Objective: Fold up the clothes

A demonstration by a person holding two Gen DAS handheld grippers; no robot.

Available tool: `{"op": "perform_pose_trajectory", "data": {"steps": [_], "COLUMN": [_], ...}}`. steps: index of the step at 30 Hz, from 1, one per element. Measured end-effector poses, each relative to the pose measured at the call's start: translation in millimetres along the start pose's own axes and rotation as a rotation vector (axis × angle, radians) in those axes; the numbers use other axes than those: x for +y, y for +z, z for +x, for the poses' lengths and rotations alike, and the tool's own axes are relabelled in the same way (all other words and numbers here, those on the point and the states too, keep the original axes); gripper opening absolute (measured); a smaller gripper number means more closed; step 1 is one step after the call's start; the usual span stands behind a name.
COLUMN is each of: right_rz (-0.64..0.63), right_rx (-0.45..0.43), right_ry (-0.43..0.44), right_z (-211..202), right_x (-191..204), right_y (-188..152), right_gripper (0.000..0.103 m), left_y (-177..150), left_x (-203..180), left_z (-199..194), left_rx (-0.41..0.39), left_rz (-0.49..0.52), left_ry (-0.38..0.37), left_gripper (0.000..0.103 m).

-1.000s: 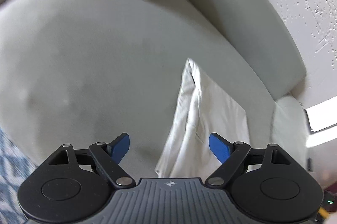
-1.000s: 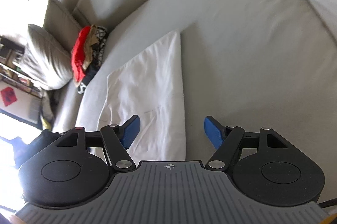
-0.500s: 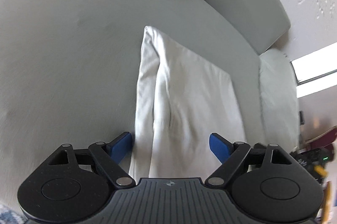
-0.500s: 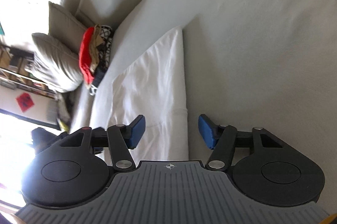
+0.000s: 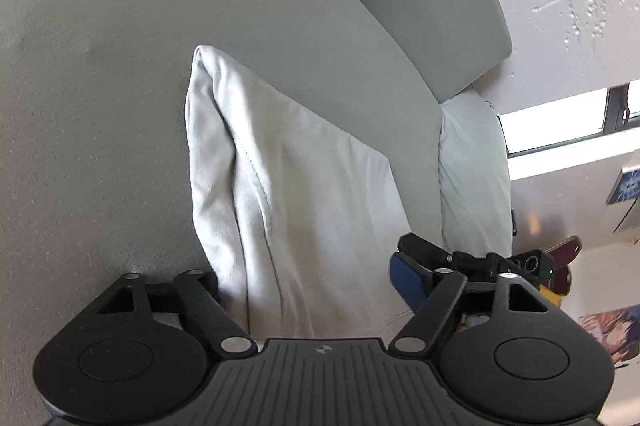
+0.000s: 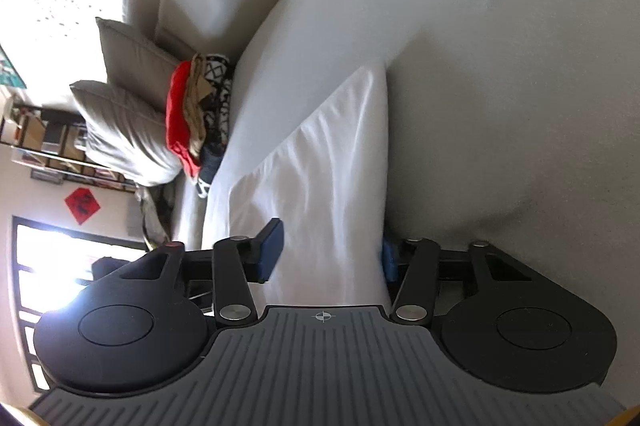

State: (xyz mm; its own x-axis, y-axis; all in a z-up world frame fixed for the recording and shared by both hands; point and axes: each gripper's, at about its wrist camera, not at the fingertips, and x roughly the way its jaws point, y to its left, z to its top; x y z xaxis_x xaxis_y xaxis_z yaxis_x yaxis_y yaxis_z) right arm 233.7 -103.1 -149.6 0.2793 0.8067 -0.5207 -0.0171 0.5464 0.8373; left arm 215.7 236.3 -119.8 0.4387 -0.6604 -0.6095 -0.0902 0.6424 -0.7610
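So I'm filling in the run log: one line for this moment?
stage: gripping near end for next fold | left gripper: closing around folded white garment | right gripper: closing around it | surface: grey sofa seat

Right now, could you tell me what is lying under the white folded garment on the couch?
The white folded garment rests directly on the grey couch seat cushion, which shows all around it. Whatever lies beneath the cloth's own layers is covered and cannot be seen.

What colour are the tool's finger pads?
Blue; clearest on the right tool's pads in the right wrist view.
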Motion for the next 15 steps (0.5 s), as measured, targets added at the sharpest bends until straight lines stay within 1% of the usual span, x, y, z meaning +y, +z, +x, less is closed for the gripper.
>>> {"op": "perform_pose_trajectory", "data": {"steps": [2,3,4,5,6,7,8,9,11,13,14,15], "right_rz": [0.015,0.033,0.051,0.052,0.011,-0.056,-0.145,-0.235,-0.384,-0.491,-0.542,-0.583], "right_rx": [-0.008,-0.012,-0.014,-0.018,-0.029,-0.049,-0.073,-0.098,-0.163,-0.239,-0.283,-0.325], "right_ry": [0.009,-0.003,-0.028,-0.054,-0.091,-0.151,-0.222,-0.289,-0.394,-0.448,-0.470,-0.482], "right_z": [-5,-6,-5,-4,-4,-4,-3,-3,-8,-22,-33,-44], "right_x": [-7,-11,-12,-11,-1,13,31,48,79,101,111,120], "right_y": [-2,-3,-4,-5,-8,-14,-22,-31,-51,-74,-87,-98], "right_gripper": [0.034,0.017,0.007,0.006,0.007,0.007,0.006,0.006,0.006,0.006,0.006,0.006], "left_y": [-1,-2,-3,-4,-6,-8,-10,-12,-24,-44,-57,-71], "left_x": [1,5,9,13,13,12,3,-8,-48,-89,-105,-122], "left_z": [-3,-5,-8,-10,-12,-14,-13,-12,-10,-8,-11,-14], "left_rx": [-0.017,-0.027,-0.036,-0.046,-0.055,-0.065,-0.076,-0.088,-0.126,-0.179,-0.212,-0.246], "left_rz": [-0.003,-0.019,-0.037,-0.055,-0.071,-0.086,-0.066,-0.044,0.117,0.267,0.316,0.364], "left_ry": [0.013,0.030,0.049,0.067,0.080,0.093,0.135,0.180,0.346,0.497,0.526,0.553], "left_gripper": [0.051,0.046,0.035,0.023,0.024,0.020,0.015,0.014,0.013,0.012,0.009,0.009]}}
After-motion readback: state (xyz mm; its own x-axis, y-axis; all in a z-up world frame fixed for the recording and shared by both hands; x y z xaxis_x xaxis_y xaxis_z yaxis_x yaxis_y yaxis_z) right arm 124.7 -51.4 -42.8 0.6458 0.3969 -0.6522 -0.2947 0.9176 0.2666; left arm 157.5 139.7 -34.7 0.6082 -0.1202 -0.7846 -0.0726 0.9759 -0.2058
